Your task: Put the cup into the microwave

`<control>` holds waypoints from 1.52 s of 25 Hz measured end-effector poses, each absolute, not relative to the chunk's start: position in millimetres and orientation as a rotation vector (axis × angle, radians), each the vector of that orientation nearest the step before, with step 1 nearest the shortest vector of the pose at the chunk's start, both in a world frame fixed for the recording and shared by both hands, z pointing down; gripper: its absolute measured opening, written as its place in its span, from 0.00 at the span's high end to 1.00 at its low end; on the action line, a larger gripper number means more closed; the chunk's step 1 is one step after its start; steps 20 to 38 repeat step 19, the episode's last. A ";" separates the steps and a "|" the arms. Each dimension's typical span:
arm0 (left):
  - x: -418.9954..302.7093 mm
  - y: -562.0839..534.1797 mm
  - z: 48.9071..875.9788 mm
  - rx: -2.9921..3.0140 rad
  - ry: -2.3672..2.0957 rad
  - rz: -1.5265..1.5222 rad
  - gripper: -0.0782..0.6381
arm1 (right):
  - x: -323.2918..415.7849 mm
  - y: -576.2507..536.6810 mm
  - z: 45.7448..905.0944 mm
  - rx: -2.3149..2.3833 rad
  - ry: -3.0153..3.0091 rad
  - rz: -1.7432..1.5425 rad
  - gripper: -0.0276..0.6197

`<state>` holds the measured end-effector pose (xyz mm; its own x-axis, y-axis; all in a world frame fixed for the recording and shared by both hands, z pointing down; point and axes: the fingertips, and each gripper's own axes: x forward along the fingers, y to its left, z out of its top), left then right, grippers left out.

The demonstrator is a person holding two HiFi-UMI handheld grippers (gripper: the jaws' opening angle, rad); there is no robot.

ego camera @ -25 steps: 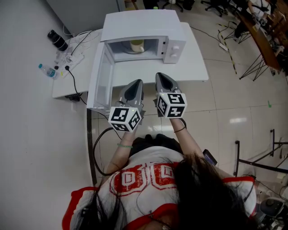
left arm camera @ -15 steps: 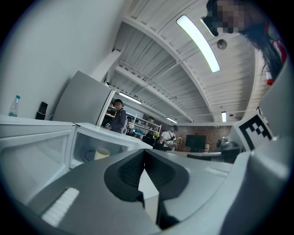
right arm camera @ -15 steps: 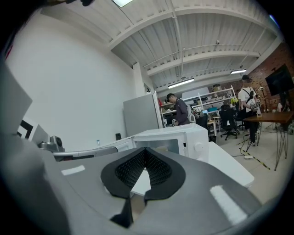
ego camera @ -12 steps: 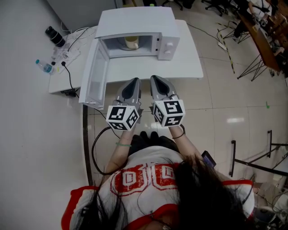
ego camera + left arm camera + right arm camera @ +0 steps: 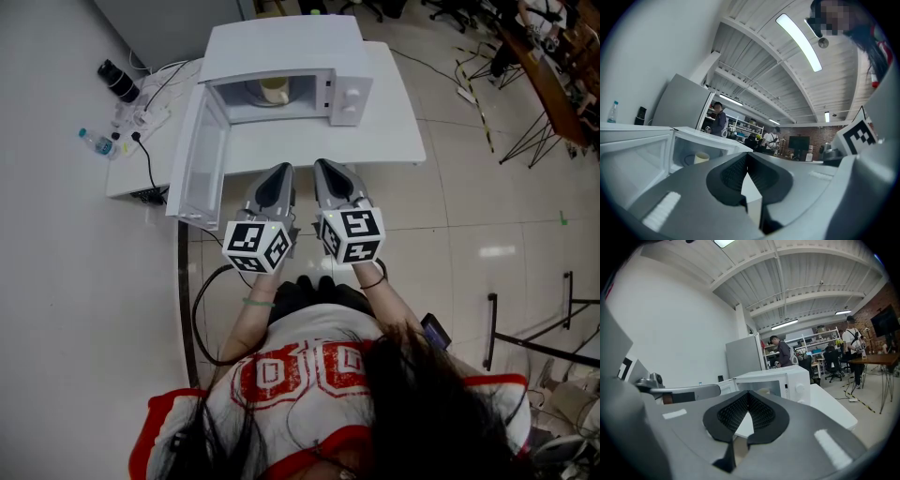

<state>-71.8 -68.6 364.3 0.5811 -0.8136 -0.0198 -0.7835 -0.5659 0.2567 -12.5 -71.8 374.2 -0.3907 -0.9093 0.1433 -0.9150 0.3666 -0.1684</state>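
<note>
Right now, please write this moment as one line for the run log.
cup: inside microwave | door: open | left gripper: shut, empty | right gripper: shut, empty | both grippers: before microwave, apart from cup

No full word can be read anywhere. White T-shirt w/ red trim (image 5: 309, 361), 6 o'clock in head view: big red outline chars, round like O's, partly under hair, no word made out. Cubes on left gripper (image 5: 280, 169) & right gripper (image 5: 324, 163), centre: b/w square code patterns, no letters. White microwave (image 5: 281, 42), 12 o'clock: panel print too small. Clear plastic bottle (image 5: 97, 142), 10 o'clock: label illegible.
</note>
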 end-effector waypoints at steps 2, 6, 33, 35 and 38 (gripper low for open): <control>-70.7 -68.4 363.6 2.596 -1.326 -0.199 0.89 | -10.9 -73.0 374.5 1.725 -2.570 0.341 0.95; -67.0 -65.8 363.9 2.602 -1.315 -0.191 0.89 | -9.2 -73.1 375.2 1.727 -2.566 0.340 0.95; -62.2 -60.8 364.7 2.600 -1.315 -0.173 0.89 | -10.2 -71.5 375.1 1.706 -2.579 0.346 0.95; -62.2 -60.8 364.7 2.600 -1.315 -0.173 0.89 | -10.2 -71.5 375.1 1.706 -2.579 0.346 0.95; -62.2 -60.8 364.7 2.600 -1.315 -0.173 0.89 | -10.2 -71.5 375.1 1.706 -2.579 0.346 0.95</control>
